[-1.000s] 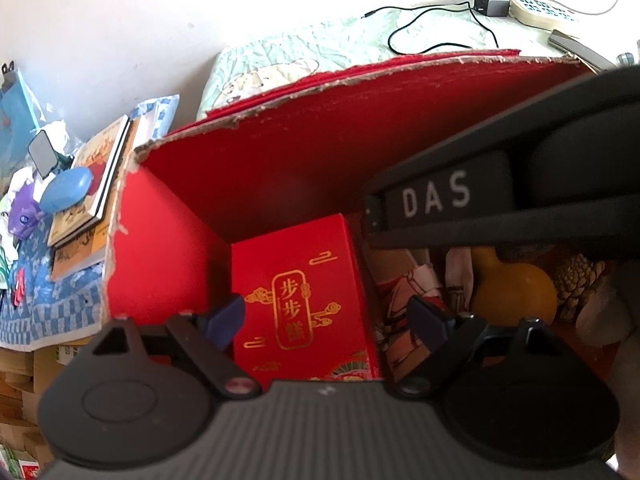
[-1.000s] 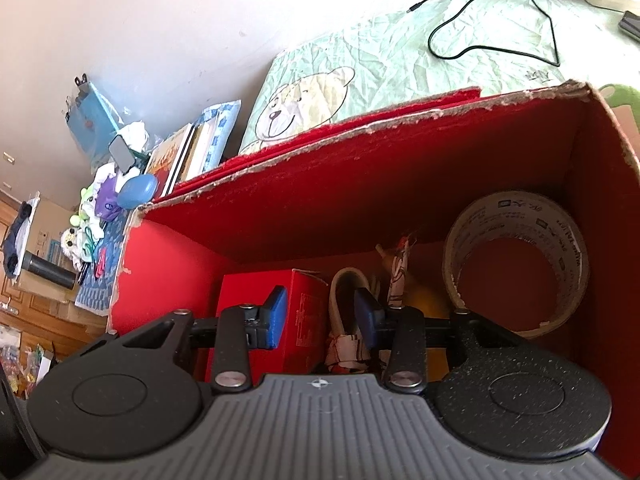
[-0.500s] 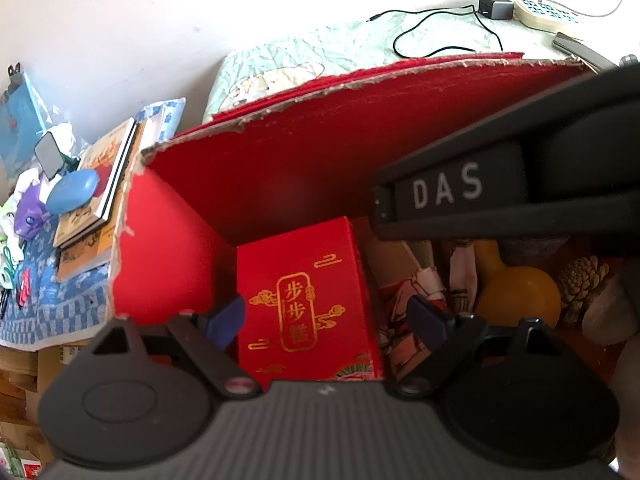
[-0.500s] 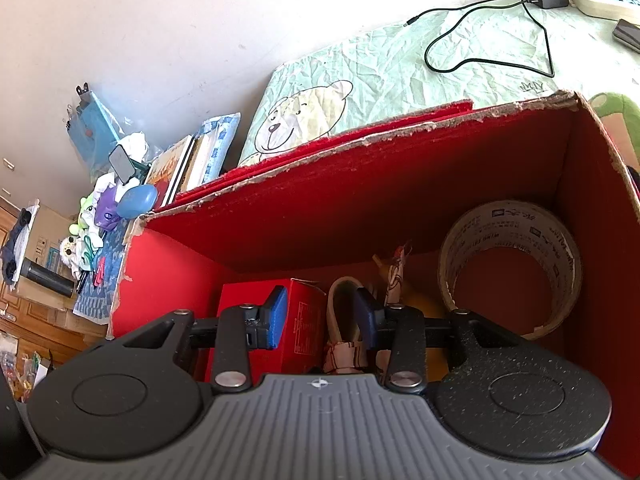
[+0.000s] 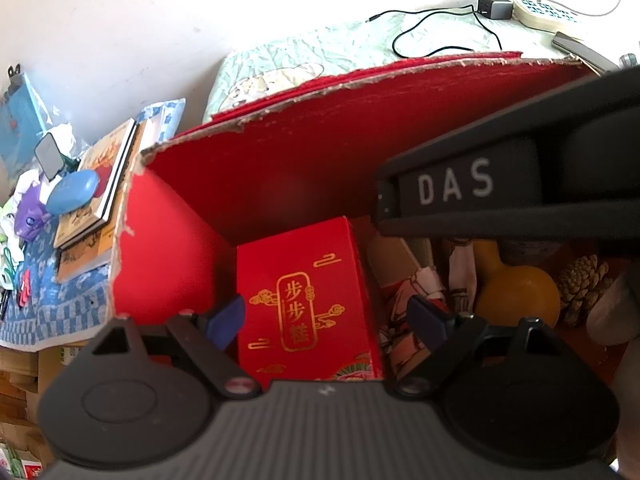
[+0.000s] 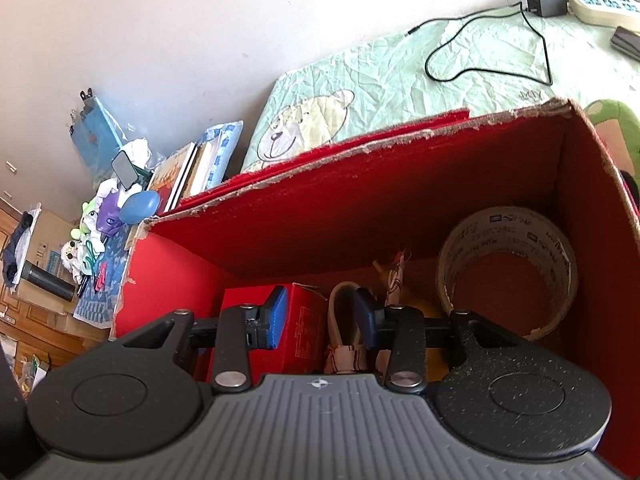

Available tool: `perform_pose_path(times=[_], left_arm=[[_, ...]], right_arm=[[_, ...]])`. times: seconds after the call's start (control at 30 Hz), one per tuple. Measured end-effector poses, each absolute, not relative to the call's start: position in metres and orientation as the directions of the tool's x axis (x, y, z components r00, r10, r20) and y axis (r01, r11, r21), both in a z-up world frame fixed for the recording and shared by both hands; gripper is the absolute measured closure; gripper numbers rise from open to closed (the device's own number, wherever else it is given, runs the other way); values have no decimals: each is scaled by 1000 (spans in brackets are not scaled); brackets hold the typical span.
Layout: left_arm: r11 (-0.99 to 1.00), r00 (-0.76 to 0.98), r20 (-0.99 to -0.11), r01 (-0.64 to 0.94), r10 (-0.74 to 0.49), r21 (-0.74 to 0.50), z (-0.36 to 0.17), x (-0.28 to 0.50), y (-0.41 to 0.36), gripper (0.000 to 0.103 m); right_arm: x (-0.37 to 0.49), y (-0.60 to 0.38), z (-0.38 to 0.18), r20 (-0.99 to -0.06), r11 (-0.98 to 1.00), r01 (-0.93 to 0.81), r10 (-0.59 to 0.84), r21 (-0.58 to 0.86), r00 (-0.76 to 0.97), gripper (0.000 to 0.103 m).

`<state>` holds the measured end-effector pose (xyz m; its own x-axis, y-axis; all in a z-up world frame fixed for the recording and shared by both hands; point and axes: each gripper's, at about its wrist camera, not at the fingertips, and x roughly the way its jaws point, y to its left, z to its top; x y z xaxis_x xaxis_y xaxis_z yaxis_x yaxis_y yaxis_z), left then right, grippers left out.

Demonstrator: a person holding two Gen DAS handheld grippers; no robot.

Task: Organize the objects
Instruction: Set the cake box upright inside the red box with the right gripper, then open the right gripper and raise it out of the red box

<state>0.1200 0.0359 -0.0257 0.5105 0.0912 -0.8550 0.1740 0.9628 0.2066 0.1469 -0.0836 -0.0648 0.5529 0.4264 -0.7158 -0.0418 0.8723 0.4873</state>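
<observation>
Sorting things inside the red carton

Both tongs are hovering over the red carton (image 6: 420, 216) — left tongs (image 5: 326, 320) gaping wide astride the red gift box (image 5: 304, 300), right tongs (image 6: 320, 314) half-open, holding nothing, above the strap; lowering squarely, clear of the tape roll (image 6: 508, 272), seems wisest.

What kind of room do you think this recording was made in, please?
Probably a lived-in bedroom or spare room at home: a quilt with a cartoon bear spread by the wall, books and small toys piled beside it, and a charger lying on the quilt.
</observation>
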Motion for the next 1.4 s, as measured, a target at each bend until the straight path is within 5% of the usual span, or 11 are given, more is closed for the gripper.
perform_pose_path(times=[1.1,1.4], left_arm=[[947,538,-840,226,76,230,-12,97,27,12],[959,590,-800,152,107,240,17,77,28,12]], right_arm=[[143,-81,-63,-707,881,-42,406,471,579,62],[127,-90,-40,-699,925,-14,297,380,650,62]])
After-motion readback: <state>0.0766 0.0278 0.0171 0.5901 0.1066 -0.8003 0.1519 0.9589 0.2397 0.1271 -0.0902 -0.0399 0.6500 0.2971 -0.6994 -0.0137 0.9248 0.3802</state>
